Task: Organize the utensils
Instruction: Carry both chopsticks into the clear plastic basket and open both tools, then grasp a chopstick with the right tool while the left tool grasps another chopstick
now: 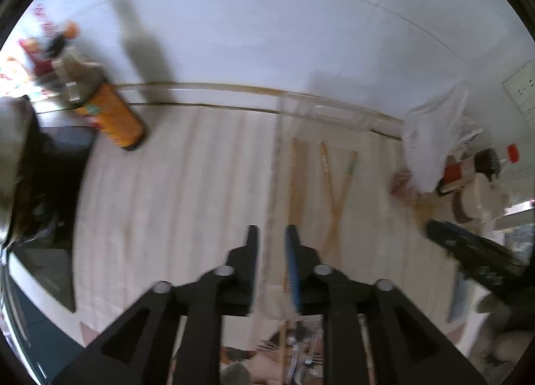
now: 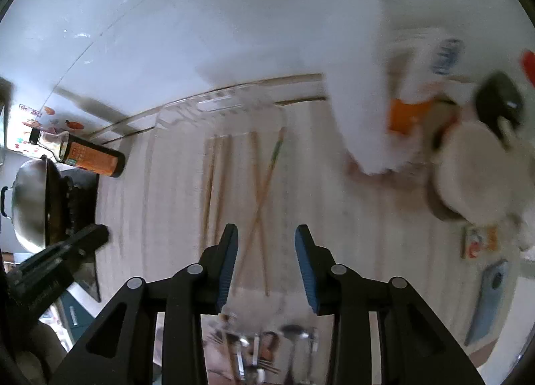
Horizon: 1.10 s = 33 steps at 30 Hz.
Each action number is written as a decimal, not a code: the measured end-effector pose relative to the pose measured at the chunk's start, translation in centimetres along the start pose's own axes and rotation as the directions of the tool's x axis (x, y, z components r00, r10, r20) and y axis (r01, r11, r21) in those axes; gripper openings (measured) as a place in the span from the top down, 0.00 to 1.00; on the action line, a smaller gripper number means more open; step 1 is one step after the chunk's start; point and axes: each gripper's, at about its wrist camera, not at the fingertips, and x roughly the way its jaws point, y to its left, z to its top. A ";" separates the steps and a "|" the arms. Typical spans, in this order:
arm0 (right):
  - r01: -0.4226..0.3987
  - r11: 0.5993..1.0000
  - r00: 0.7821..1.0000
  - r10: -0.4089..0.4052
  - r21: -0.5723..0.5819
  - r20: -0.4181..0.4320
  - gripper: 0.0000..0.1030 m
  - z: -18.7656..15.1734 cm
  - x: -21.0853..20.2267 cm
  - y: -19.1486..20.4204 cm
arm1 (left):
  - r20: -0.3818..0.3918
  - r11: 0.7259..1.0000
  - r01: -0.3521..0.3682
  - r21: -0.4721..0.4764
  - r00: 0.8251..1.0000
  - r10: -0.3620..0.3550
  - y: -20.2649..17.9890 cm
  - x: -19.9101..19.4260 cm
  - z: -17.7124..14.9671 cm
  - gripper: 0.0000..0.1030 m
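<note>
A white tiled wall (image 1: 267, 34) fills the upper half of both views, with thin joints seen crossing it. Below it, a pale wood-grain desk (image 1: 187, 184) is spread across the middle. A wall socket panel (image 1: 521, 91) is seen at the right edge. Bright glare is reflected on the tiles at upper left of the right view.

Four chopsticks (image 2: 257, 184), one orange bottle (image 2: 90, 154), one wok (image 2: 30, 204).
</note>
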 end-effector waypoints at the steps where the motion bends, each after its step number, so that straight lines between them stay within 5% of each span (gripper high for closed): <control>1: 0.013 1.000 1.000 -0.013 0.010 0.018 0.57 -0.8 -0.5 -0.7 | 0.022 1.000 -0.015 -0.008 1.000 0.015 0.3 -0.4 -0.6 0.63; 3: 0.032 0.999 0.999 -0.033 0.026 0.042 0.52 -2.7 -1.4 -1.8 | 0.074 0.999 -0.039 -0.032 0.996 0.041 1.1 -1.2 -2.6 0.35; 6: 0.034 0.998 0.996 -0.039 0.054 0.083 0.44 -5.4 -2.2 -3.7 | 0.145 0.996 -0.071 -0.054 0.986 0.079 1.9 -1.6 -4.6 0.05; 8: 0.047 0.998 0.993 -0.051 0.043 0.109 0.35 -7.6 -2.1 -4.5 | 0.162 0.997 -0.062 -0.041 0.984 0.068 2.2 -1.4 -6.2 0.00; 14: 0.007 0.996 1.000 -0.006 0.091 -0.003 0.38 -14.0 1.3 -6.7 | 0.044 0.994 -0.113 -0.007 0.993 0.113 2.6 2.5 -11.0 0.00; 16: -0.003 0.994 0.999 0.007 0.105 -0.039 0.62 -15.9 2.5 -7.1 | 0.014 0.992 -0.129 -0.004 0.991 0.129 2.7 3.6 -12.7 0.00; 23: 0.074 0.994 0.993 -0.066 0.075 -0.098 0.69 -19.2 6.0 -7.3 | -0.117 0.987 -0.159 0.013 0.980 0.160 2.2 8.2 -17.7 0.02; 25: 0.103 0.994 0.989 -0.098 0.042 -0.109 0.73 -19.9 7.0 -6.8 | -0.147 0.991 -0.134 0.016 0.980 0.135 1.9 9.0 -18.4 0.08; 30: 0.147 0.989 0.978 -0.146 -0.008 -0.146 0.83 -21.0 8.4 -6.1 | -0.205 0.996 -0.077 0.038 0.975 0.083 0.7 11.0 -19.4 0.44; 33: 0.188 0.981 0.970 -0.193 -0.044 -0.148 0.89 -21.7 9.0 -5.9 | -0.226 0.998 -0.050 0.046 0.972 0.060 0.0 11.7 -19.9 0.54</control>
